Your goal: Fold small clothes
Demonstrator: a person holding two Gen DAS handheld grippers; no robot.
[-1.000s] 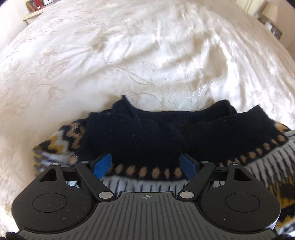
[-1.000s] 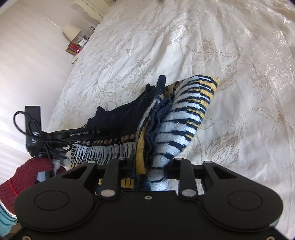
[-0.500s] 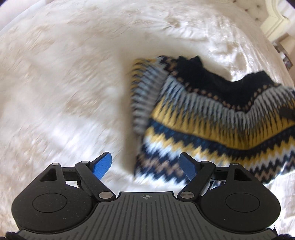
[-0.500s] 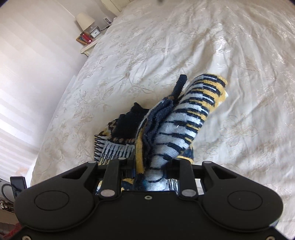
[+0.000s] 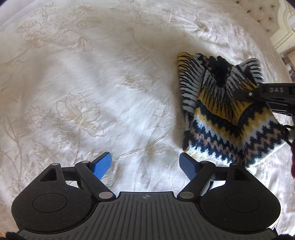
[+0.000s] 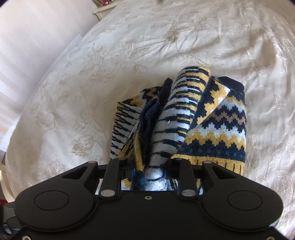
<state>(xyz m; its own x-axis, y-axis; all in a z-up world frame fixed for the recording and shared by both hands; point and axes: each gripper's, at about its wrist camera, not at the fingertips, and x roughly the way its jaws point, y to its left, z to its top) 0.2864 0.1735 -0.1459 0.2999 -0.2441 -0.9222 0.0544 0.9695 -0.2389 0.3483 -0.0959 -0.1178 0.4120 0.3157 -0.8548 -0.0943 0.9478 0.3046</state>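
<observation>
A small knitted sweater [image 6: 212,129] in navy, yellow, white and tan zigzags hangs bunched over the cream bedspread [image 6: 92,83]. My right gripper [image 6: 150,166] is shut on a thick fold of it, the knit squeezed between the black fingers. In the left wrist view the same sweater [image 5: 230,125] shows at the right, held up by the other gripper's black body [image 5: 267,94]. My left gripper [image 5: 145,165] stands open over bare bedspread, its blue pads [image 5: 102,165] apart with nothing between them, left of the sweater's lower hem.
The embroidered bedspread [image 5: 83,83] fills both views. A tufted headboard [image 5: 267,16] is at the far upper right of the left wrist view. A bedside table's edge [image 6: 103,8] and a pale wall lie beyond the bed in the right wrist view.
The left gripper has left the sweater and swung to the left over bare bedspread, still open. The right gripper has carried the gripped sweater sideways, and more of the zigzag body now hangs unfolded.
</observation>
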